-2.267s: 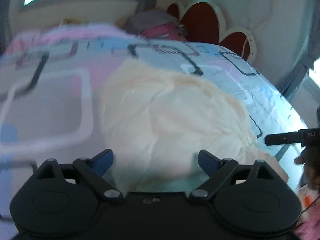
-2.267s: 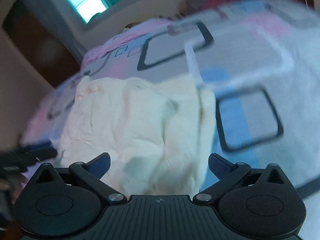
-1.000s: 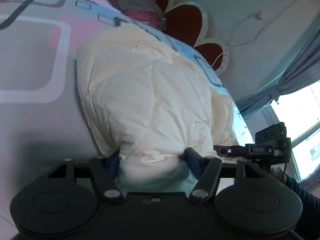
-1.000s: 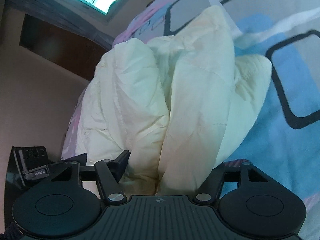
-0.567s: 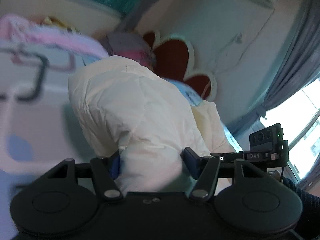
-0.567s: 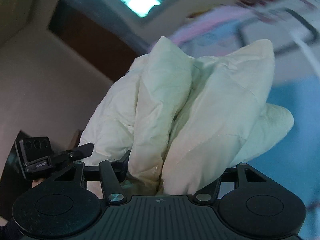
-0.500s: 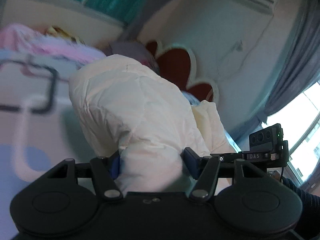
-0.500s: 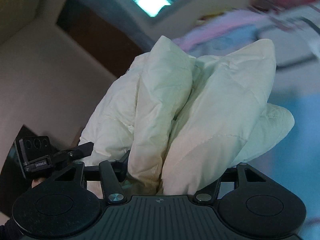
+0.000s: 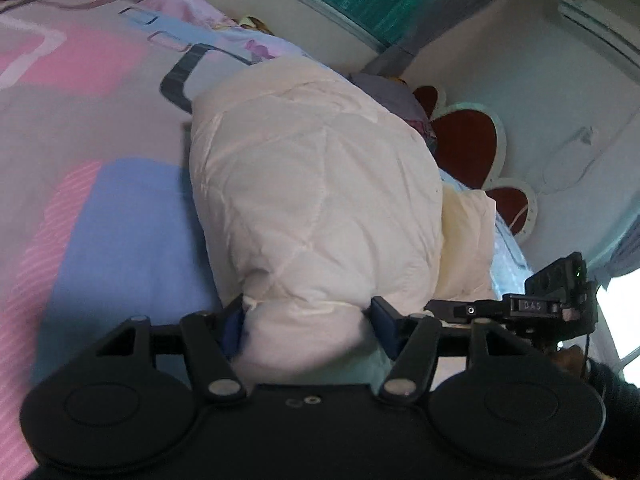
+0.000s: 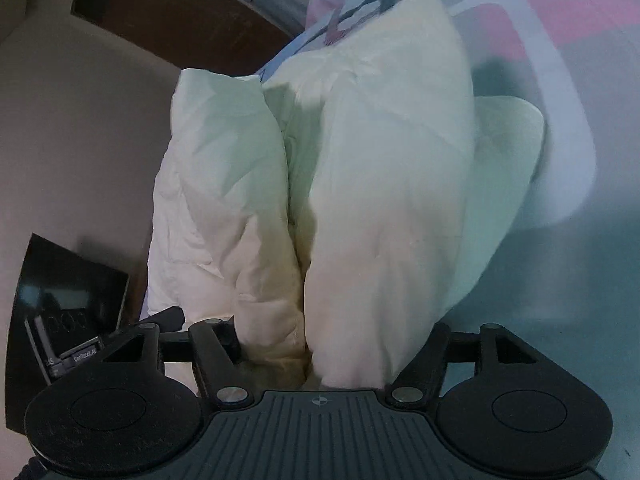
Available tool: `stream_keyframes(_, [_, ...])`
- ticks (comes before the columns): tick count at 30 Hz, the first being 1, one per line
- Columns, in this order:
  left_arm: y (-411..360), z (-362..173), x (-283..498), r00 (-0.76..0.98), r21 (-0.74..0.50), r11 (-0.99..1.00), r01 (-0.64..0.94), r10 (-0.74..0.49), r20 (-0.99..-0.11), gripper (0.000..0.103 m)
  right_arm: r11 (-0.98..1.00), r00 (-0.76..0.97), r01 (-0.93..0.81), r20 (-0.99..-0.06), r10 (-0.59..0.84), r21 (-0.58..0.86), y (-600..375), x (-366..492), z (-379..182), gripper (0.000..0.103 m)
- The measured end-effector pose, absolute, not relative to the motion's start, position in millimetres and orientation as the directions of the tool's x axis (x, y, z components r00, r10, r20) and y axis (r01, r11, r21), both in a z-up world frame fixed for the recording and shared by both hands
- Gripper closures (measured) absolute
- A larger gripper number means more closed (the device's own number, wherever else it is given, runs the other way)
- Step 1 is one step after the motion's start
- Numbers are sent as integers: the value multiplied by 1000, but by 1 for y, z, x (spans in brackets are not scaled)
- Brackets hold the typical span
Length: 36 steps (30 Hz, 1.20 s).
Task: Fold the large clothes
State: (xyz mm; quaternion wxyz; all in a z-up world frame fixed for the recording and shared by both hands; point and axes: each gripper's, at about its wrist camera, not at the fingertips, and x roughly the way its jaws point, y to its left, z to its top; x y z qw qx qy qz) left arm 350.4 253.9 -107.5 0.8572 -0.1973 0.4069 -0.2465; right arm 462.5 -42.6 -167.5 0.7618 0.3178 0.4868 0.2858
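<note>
Left wrist view: we see the left hand-held gripper [image 9: 308, 322] clamping the cream padded jacket [image 9: 316, 196] above the bed [image 9: 100, 208]; the right hand-held gripper [image 10: 332, 344] grips its bunched folds, jaws opening.

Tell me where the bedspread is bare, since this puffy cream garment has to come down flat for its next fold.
Bare bedspread lies left of the cream garment in the left wrist view, the blue and pink blocks. The right wrist view shows more bare cover on the garment's right. It is crowded toward the headboard, where a pillow sits.

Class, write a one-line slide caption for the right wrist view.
Right tongs, jaws opening, around bunched folds of a cream padded garment above a patterned bedspread.
</note>
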Motion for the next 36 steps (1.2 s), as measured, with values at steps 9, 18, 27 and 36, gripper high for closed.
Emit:
stream_keyframes(9, [286, -84, 353, 593, -462, 846, 267, -522, -612, 32, 777, 546, -102, -618, 566, 621, -59, 426, -100, 31])
stream_keyframes(18, [251, -38, 419, 675, -404, 843, 354, -529, -514, 62, 854, 644, -307, -569, 511, 420, 36, 495, -36, 69])
stream_keyframes(27, [158, -71, 477, 582, -297, 878, 375, -472, -662, 62, 937, 630, -170, -698, 341, 304, 60, 541, -109, 69])
stream_keyframes(36, [150, -97, 484, 547, -273, 873, 404, -470, -692, 62, 917, 623, -117, -692, 366, 380, 31, 548, -136, 69])
